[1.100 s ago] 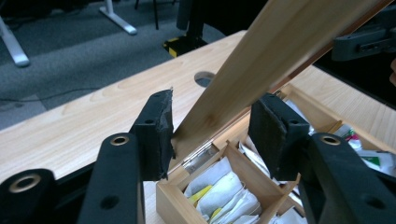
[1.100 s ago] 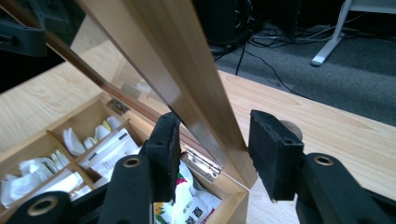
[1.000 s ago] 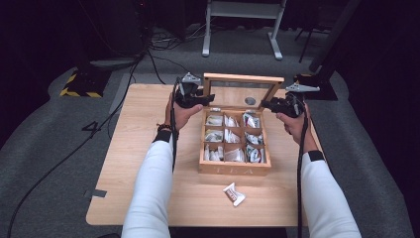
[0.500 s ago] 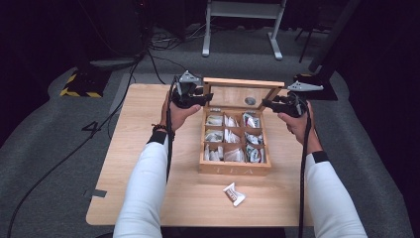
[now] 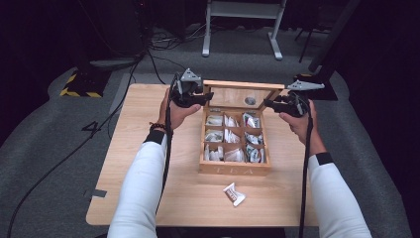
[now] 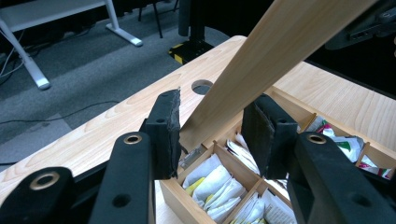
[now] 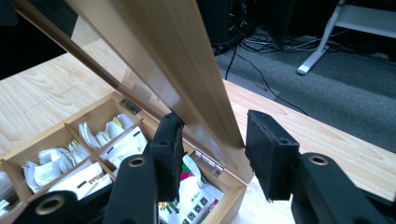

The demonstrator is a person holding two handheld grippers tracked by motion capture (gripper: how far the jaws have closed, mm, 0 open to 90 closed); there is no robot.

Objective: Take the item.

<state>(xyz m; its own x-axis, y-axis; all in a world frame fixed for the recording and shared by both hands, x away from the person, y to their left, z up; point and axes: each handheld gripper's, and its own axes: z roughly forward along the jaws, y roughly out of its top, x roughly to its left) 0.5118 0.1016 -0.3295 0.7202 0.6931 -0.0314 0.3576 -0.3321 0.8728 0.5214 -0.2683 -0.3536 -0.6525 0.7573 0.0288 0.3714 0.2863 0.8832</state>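
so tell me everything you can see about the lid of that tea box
The lid is a light wooden frame around a clear pane, hinged with small metal hinges to the far edge of the wooden box. It stands raised, tilted, above the compartments of tea bags. The left gripper and right gripper each straddle one side edge of the frame; one pad of each lies against the wood, with a gap at the other.

The pale wooden compartment box [image 5: 235,169] has a light wood lid frame [image 5: 241,85]. Its cells hold white paper tea sachets [image 5: 224,136], and at three o'clock some show green and red print [image 5: 253,122]. The light wood-grain table [image 5: 143,198] carries a white and brown sachet [image 5: 233,194] at six o'clock. Black grippers [image 5: 204,98] have grey plates; the sleeves [image 5: 141,183] are white. At ten o'clock lies yellow-black hazard striping [image 5: 78,92].
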